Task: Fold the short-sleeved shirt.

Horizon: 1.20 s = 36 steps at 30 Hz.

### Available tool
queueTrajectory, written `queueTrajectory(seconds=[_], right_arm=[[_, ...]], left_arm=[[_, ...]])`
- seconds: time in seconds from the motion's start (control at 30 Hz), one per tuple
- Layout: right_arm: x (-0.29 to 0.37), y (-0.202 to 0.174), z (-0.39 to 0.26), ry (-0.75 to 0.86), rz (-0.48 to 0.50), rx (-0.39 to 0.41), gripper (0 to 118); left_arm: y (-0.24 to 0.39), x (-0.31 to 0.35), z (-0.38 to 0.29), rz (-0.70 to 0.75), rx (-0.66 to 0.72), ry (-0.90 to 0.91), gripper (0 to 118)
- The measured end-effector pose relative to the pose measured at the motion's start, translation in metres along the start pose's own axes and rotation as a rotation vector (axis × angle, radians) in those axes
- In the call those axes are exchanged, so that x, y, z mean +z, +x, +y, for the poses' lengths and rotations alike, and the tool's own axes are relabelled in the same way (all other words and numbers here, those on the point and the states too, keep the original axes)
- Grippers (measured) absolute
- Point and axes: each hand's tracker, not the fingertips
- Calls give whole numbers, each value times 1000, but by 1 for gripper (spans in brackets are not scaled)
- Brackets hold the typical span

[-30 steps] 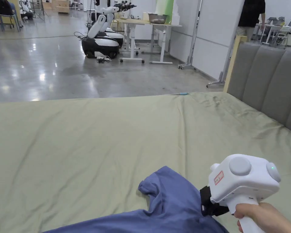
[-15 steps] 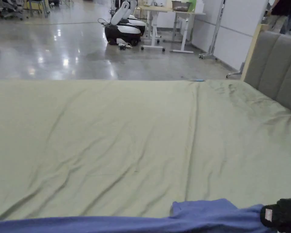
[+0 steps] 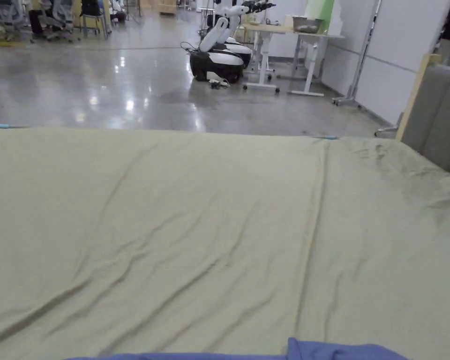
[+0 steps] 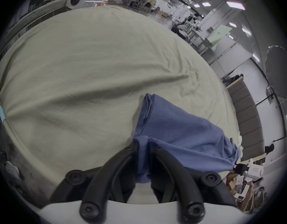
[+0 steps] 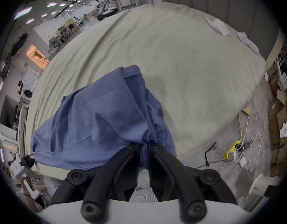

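Head view just catches the one shirt (image 3: 332, 351) at the bed's (image 3: 219, 225) near edge, gripper views show both grippers, left (image 4: 143, 146) and right (image 5: 143, 144), clamped on it.

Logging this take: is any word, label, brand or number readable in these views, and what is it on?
None is readable.
Red-framed sticker on the right gripper, seen from the left gripper view: too small and blurred.
The same sticker on the left gripper, seen from the right gripper view: blurred.
Blue shirt: no print visible.

1 shirt (image 4: 180, 130), 2 grippers (image 4: 143, 146), 1 bed (image 3: 219, 211)
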Motion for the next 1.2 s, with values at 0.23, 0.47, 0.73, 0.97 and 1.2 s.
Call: queueTrajectory(seconds=[0.23, 0.47, 0.73, 0.97, 1.2], right_arm=[[74, 7, 1, 225, 194, -25, 49], [108, -22, -12, 247, 238, 114, 3], [90, -38, -15, 168, 308, 59, 3], [84, -41, -3, 160, 260, 74, 3], [79, -49, 3, 124, 317, 70, 3]], left_arm=[[10, 49, -2, -195, 100, 62, 46], [11, 80, 5, -136, 63, 90, 1], [-19, 79, 24, -92, 93, 108, 2], [-20, 119, 28, -78, -25, 166, 19], [-34, 109, 26, -123, 100, 187, 0]])
